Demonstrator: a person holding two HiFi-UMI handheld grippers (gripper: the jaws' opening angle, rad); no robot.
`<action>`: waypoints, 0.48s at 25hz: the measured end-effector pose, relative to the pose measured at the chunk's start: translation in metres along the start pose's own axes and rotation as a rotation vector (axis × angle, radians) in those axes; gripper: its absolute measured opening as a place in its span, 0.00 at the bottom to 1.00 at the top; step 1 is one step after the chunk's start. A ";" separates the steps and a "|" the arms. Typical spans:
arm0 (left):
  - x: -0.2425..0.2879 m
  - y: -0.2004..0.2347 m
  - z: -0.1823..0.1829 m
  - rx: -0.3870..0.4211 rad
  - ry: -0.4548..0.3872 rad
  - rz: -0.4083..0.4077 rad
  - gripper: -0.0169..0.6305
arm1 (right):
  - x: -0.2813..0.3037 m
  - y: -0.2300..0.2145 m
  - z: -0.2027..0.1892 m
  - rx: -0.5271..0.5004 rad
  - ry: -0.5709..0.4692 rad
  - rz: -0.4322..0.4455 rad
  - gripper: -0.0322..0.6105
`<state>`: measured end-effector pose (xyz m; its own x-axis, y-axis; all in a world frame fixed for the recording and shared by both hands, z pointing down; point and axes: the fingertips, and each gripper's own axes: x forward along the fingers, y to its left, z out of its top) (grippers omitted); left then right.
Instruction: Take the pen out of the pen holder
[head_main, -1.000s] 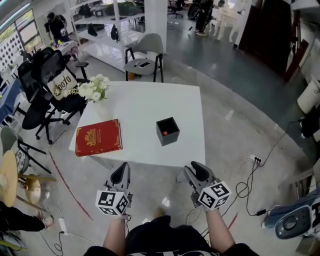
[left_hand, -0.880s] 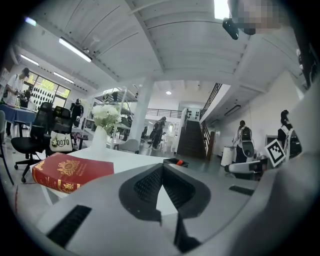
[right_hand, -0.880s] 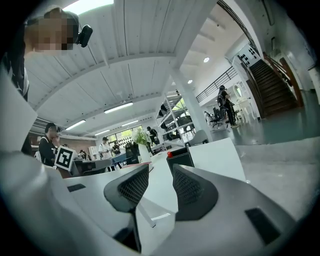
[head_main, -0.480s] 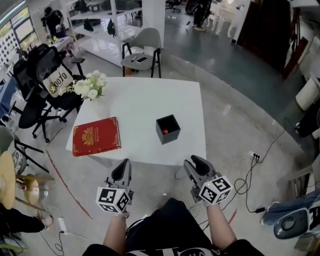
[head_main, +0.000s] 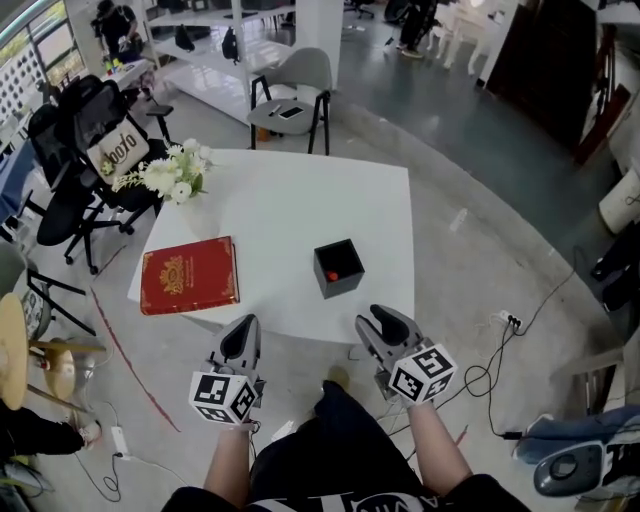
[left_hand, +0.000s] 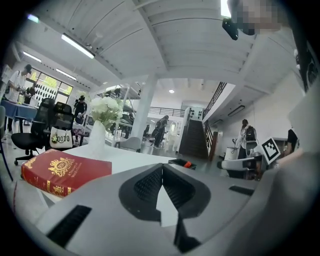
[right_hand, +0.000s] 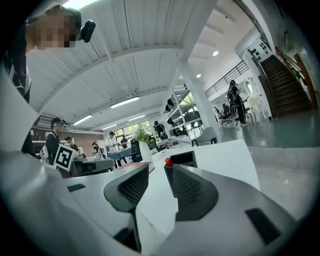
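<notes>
A black square pen holder (head_main: 338, 267) stands on the white table (head_main: 270, 210) near its front right part, and the red top of a pen (head_main: 332, 276) shows inside it. Both grippers hang in front of the table's near edge, apart from the holder. My left gripper (head_main: 243, 336) is shut with nothing in it; in its own view the left gripper (left_hand: 161, 170) has its jaws touching, and the holder (left_hand: 181, 162) lies far ahead. My right gripper (head_main: 379, 322) is open and empty. In the right gripper view the pen holder (right_hand: 183, 160) and red pen top (right_hand: 169, 161) sit just beyond the right gripper (right_hand: 159, 173).
A red hardcover book (head_main: 190, 274) lies at the table's front left. A vase of white flowers (head_main: 172, 177) stands at the far left corner. Office chairs (head_main: 85, 160) crowd the left side, a grey chair (head_main: 296, 95) stands behind, and cables (head_main: 500, 360) trail on the floor.
The person has stepped a little closer to the table. Both grippers now hang nearer its front edge, the right one slightly left of before. Jaw states look the same.
</notes>
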<state>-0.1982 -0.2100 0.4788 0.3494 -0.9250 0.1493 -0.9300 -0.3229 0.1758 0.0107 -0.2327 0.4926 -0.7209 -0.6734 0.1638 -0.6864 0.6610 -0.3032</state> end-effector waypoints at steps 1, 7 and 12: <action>0.005 0.001 0.001 0.001 0.003 0.001 0.03 | 0.006 -0.002 0.004 0.000 0.002 0.012 0.30; 0.029 0.004 -0.006 -0.019 0.022 0.023 0.03 | 0.046 -0.007 0.011 -0.066 0.073 0.071 0.30; 0.045 0.007 -0.004 -0.026 0.024 0.042 0.03 | 0.076 -0.004 0.010 -0.214 0.171 0.105 0.30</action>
<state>-0.1888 -0.2526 0.4910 0.3130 -0.9325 0.1800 -0.9407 -0.2784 0.1939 -0.0403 -0.2901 0.4975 -0.7825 -0.5441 0.3029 -0.5986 0.7912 -0.1250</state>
